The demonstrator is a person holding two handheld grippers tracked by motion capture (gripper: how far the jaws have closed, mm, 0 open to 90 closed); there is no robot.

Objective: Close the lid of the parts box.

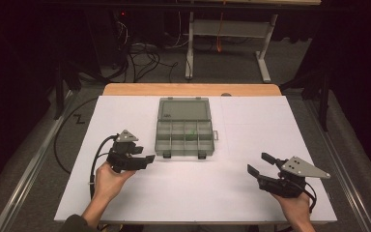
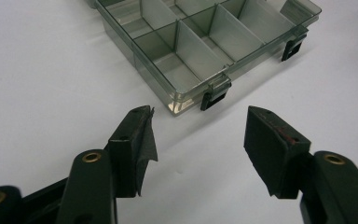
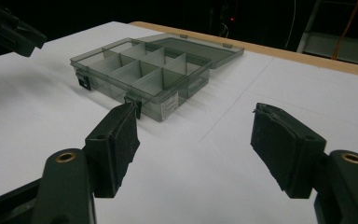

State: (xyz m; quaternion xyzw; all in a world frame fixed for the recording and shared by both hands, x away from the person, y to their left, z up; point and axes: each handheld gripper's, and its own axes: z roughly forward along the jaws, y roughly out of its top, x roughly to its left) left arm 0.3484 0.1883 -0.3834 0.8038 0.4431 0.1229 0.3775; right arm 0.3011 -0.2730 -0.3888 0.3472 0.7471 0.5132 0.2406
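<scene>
High view shows a small green item [image 1: 189, 136], too small to identify, inside the organizer box [image 1: 184, 126]; both the left tool [image 1: 147, 155] and right tool [image 1: 259, 162] gape empty

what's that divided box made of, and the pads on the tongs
Compartment box: seemingly smoke-tinted clear plastic, glossy; the white table shows through its walls, with black latches at the front. Pads on the right tongs: likely matte black foam or rubber, with a rough, frayed surface.

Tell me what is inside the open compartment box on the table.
The compartment box lies with its lid folded back. Grey dividers split it into cells, most looking bare. The high view shows a small green speck in one cell; what it is cannot be told. Divider walls hide some cell floors.
</scene>
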